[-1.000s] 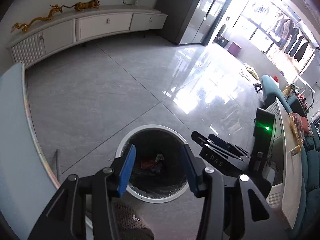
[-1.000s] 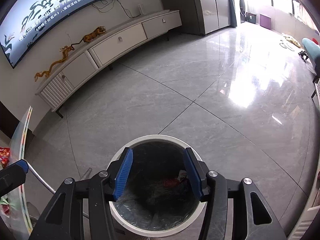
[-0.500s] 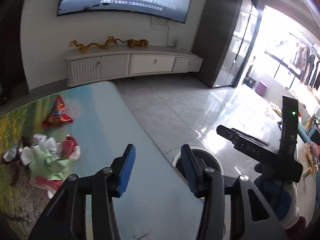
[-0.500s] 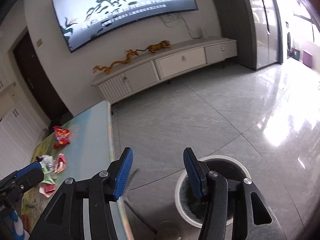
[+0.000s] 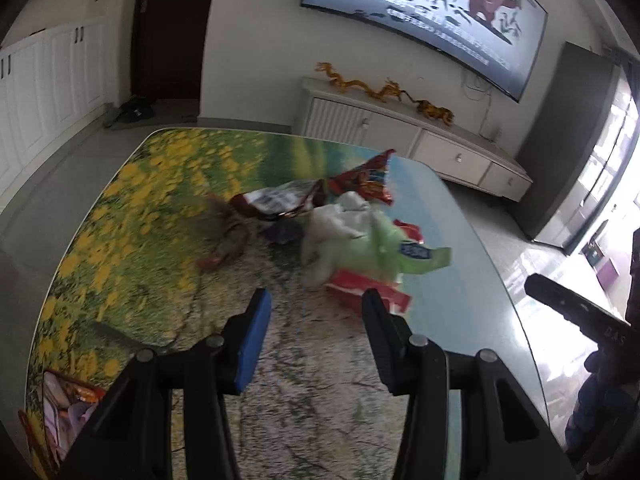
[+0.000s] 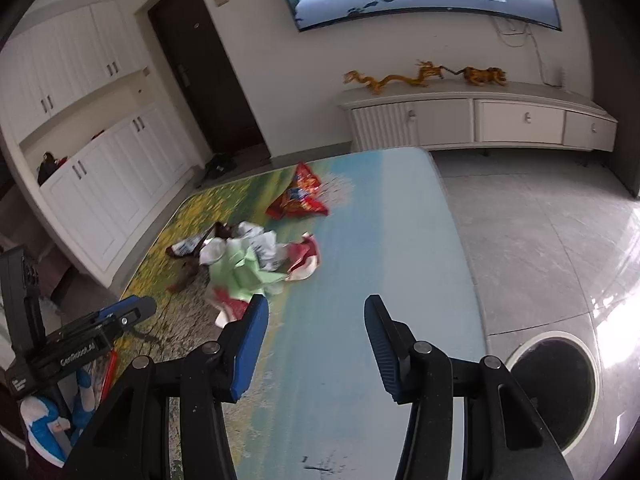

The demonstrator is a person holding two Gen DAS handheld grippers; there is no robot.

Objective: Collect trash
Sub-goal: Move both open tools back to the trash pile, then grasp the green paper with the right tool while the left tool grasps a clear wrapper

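- Trash pile [image 5: 340, 236]: crumpled wrappers heaped near the middle of the table [image 5: 132, 216], motion-blurred in the left wrist view, so single pieces are hard to separate.
- Pale green wrapper [image 5: 376, 248]: sits on top of the heap; a white crumpled piece [image 5: 340, 216] touches it on the far side.
- Red-and-white wrapper [image 5: 368, 286]: nearest edge of the heap, just ahead of the left gripper [image 5: 316, 320]; its near corner is partly covered by the right-hand finger [image 5: 380, 328].
- Red snack bag [image 6: 298, 196]: lies apart from the heap, farther along the table toward the TV cabinet [image 6: 480, 120].
- Brown blurred item [image 5: 228, 228]: left side of the heap; what it is cannot be made out.
- Left gripper: fingers spread wide, holding nothing, above the table and aimed at the heap.
- Right gripper [image 6: 316, 328]: fingers spread wide, holding nothing, over the blue end of the table, heap to its left.
- Waste bin [image 6: 556, 384]: round, white-rimmed, dark inside, on the floor just beside the table's corner; partly hidden behind the right gripper's body, contents not visible.
- Package [image 5: 68, 404]: cut off at the lower left table edge, half hidden by the left gripper.
- Wall screen [image 5: 432, 8]: cropped by the frame.
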